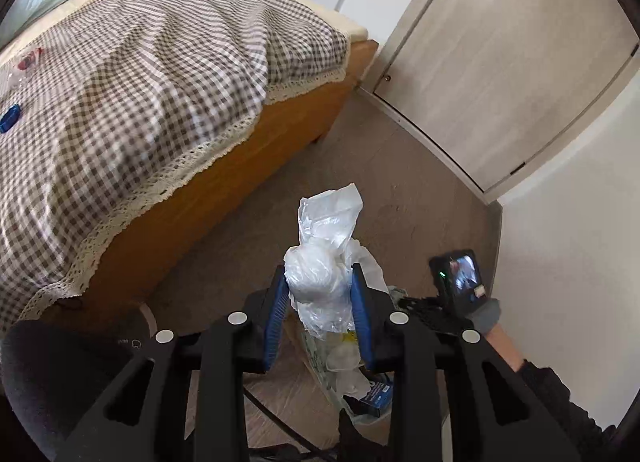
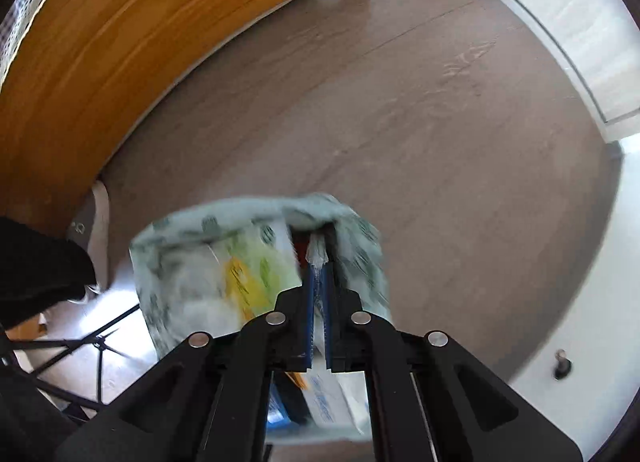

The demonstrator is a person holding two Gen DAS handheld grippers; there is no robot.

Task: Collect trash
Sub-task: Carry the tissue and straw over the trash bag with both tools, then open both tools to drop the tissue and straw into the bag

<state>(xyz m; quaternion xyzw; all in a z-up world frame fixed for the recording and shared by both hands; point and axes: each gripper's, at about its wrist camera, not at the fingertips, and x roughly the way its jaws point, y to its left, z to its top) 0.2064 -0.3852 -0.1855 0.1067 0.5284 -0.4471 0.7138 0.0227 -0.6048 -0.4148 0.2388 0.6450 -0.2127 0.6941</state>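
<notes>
Held trash: a crumpled wad of clear and white plastic film (image 1: 320, 262), clamped between the 2 blue pads of the left gripper (image 1: 320, 282), its loose end sticking up past the fingertips.
Wad against bag: in the left wrist view it hangs directly above the open mouth of a translucent plastic bag printed with green marks (image 2: 208, 246), not yet inside.
Bag contents: white crumpled pieces, something yellow and a blue carton (image 1: 376, 394) already lie in it, so part of the collecting looks done.
Right gripper (image 2: 318, 258): pads pressed together on a pinch of the bag's rim, holding the mouth open over the grey floor (image 2: 440, 142), beside the orange wooden bed frame (image 2: 120, 62).
Left to do: drop the wad in; then, on the checked grey-and-white bedspread (image 1: 160, 82) near its left edge, a small blue object (image 1: 9, 118) and a clear wrapper with red print (image 1: 24, 66) look like further trash.
Progress: judged midway.
</notes>
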